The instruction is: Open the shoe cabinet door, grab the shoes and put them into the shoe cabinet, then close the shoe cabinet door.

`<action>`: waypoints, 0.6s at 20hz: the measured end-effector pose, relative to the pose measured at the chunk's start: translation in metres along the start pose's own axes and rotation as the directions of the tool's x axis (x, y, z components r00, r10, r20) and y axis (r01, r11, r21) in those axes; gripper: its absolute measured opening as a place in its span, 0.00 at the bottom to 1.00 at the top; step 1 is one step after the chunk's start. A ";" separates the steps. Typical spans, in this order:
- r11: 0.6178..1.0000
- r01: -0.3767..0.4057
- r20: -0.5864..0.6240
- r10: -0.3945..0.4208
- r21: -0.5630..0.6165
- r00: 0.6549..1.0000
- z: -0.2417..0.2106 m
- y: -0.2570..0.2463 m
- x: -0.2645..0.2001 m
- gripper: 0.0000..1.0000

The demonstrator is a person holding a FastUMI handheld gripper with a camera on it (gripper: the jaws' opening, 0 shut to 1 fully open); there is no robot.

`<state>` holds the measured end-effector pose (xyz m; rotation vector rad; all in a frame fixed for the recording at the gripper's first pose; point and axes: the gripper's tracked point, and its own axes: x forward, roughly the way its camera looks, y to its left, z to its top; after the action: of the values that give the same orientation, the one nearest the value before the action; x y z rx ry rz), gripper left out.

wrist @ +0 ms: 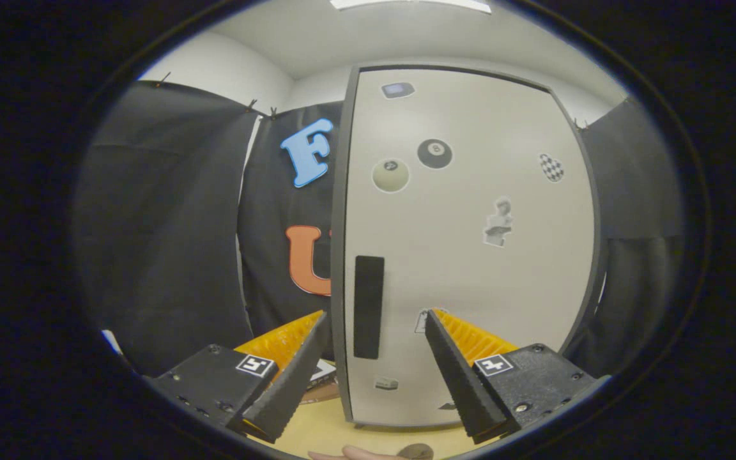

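Gripper view. My tool (375, 319) is open, its two black fingers (291, 377) with orange backing spread wide and gripping nothing. Just ahead of them stands the shoe cabinet (470, 255), its pale grey door (457, 268) shut inside a dark frame. The door's black vertical handle (368, 306) lies between my fingertips and nearer the left one. Stickers dot the door: a black billiard ball marked "8" (435, 153), a cream ball (390, 175) whose number I cannot read, a checkered oval (552, 167), a small bust figure (499, 222) and a blue-grey badge (397, 90). Each finger base carries a square black-and-white marker (255, 365). The cabinet rests on a tan surface (323, 428).
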<state>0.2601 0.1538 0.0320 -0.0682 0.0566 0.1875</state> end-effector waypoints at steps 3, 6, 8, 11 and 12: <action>1.000 0.012 -0.026 -0.013 -0.024 1.000 -0.004 0.010 0.033 0.99; 1.000 0.024 -0.060 -0.025 -0.013 0.998 -0.016 0.013 0.055 0.99; 0.998 0.058 -0.068 -0.058 0.002 0.996 -0.022 0.007 0.064 0.98; 0.996 0.059 -0.009 -0.058 0.068 0.998 -0.014 0.005 0.070 0.91; 0.995 0.063 0.012 -0.064 0.072 0.998 -0.012 0.002 0.072 0.86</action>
<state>0.3296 0.1686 0.0154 0.0026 0.0466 0.1225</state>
